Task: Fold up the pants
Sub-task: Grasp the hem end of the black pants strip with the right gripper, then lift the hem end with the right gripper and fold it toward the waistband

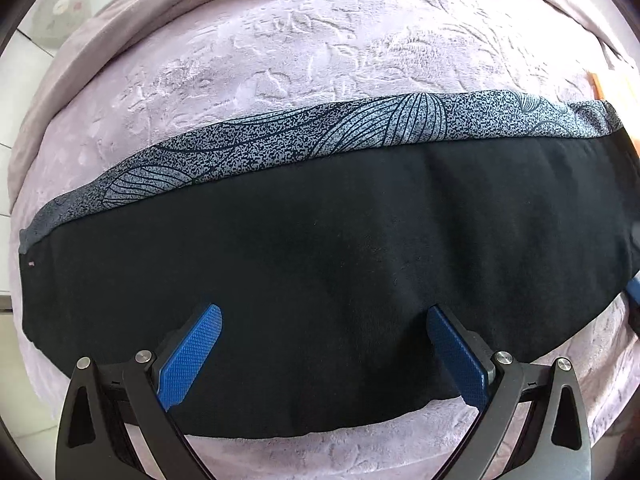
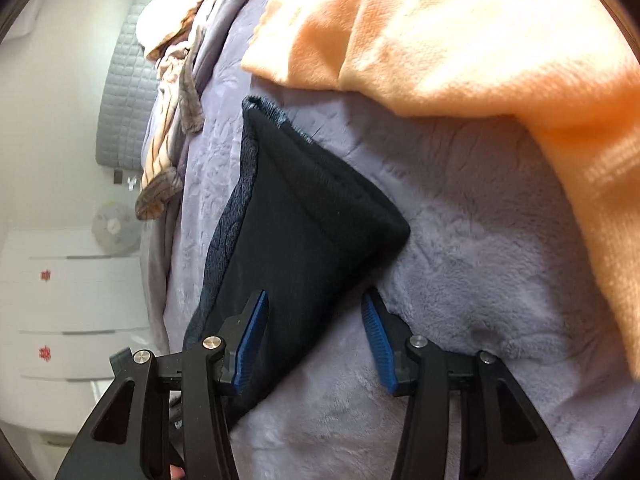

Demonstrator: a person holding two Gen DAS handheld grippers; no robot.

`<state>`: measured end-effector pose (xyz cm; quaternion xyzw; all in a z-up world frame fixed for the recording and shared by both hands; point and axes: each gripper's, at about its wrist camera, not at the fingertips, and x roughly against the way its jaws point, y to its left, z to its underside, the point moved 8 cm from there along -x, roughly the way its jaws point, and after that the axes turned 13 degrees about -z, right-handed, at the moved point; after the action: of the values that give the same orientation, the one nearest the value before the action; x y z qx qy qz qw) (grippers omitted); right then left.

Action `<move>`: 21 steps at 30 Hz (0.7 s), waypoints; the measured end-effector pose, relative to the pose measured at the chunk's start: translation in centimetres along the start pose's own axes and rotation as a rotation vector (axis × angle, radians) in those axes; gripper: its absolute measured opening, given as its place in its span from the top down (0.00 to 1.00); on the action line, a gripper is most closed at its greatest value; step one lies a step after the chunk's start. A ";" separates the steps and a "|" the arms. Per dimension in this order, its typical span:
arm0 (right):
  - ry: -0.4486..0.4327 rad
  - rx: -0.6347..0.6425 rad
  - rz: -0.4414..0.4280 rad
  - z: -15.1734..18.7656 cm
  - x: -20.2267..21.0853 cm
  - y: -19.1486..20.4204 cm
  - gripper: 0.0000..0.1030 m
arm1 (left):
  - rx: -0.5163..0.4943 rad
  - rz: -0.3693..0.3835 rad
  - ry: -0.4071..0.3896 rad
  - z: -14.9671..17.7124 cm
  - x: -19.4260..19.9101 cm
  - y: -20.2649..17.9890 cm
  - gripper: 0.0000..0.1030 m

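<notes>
Blue diamond-textured pads [image 1: 192, 356] on black linkage arms sit nearest the lens in the left wrist view; the left gripper [image 1: 324, 354] has its jaws spread wide, released, directly over the pants [image 1: 320, 260] and gripping nothing. Pants lie flat as a long folded band across the bed cover [image 1: 280, 60]: matte black knit with faint lint on top, and along the far long edge a strip of grey speckled fabric printed with fine dark leaf-vein lines. Near long edge of the band curves close to the gripper base. Bed cover is pale lilac plush, embossed with a raised leaf pattern. In the right wrist view, the right gripper [image 2: 314, 342] stands part open, its ribbed blue fingers [image 2: 250, 340] straddling the near edge of one end of the pants [image 2: 304, 224]; the left pad is over the black cloth, the right pad over bare plush, neither visibly pinching. That end shows a thick, rounded fold and stitched hem. An orange fleece blanket [image 2: 460, 40] with soft nap lies bunched at the far edge, and striped tan cloth [image 2: 164, 160] lies crumpled along the cover's left edge.
</notes>
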<state>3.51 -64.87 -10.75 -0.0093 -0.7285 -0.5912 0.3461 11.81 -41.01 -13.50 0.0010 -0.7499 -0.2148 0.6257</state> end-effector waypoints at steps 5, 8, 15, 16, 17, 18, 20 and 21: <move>-0.036 -0.142 -0.243 -1.6 -2.2 0.6 0.84 | 0.006 0.024 -0.017 -0.6 1.8 0.8 0.31; -0.029 -0.153 -0.372 -1.7 -2.2 2.2 0.87 | 0.012 0.017 -0.113 -1.7 4.0 1.7 0.31; 0.019 -0.010 -0.421 -1.1 -1.9 7.2 0.87 | -0.115 -0.020 -0.175 -1.3 1.0 -3.7 0.32; 0.041 0.007 -0.403 -0.7 -2.4 7.5 0.87 | -0.128 -0.040 -0.190 -1.1 0.8 -4.0 0.33; 0.058 0.039 -0.382 -0.1 -2.8 8.0 0.87 | -0.131 -0.036 -0.193 -1.1 0.9 -4.0 0.33; 0.071 0.065 -0.368 0.3 -3.2 8.5 0.87 | -0.125 -0.012 -0.186 -1.1 1.1 -3.8 0.33; 0.062 0.088 -0.360 0.5 -3.2 9.9 0.87 | -0.116 0.057 -0.161 -1.1 1.5 -2.9 0.33; 0.052 0.115 -0.342 0.6 -3.0 10.8 0.87 | -0.112 0.086 -0.148 -1.0 1.8 -2.1 0.33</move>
<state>10.05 -59.88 -3.09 0.1499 -0.7429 -0.5987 0.2590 11.85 -43.70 -12.37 -0.0818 -0.7802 -0.2287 0.5764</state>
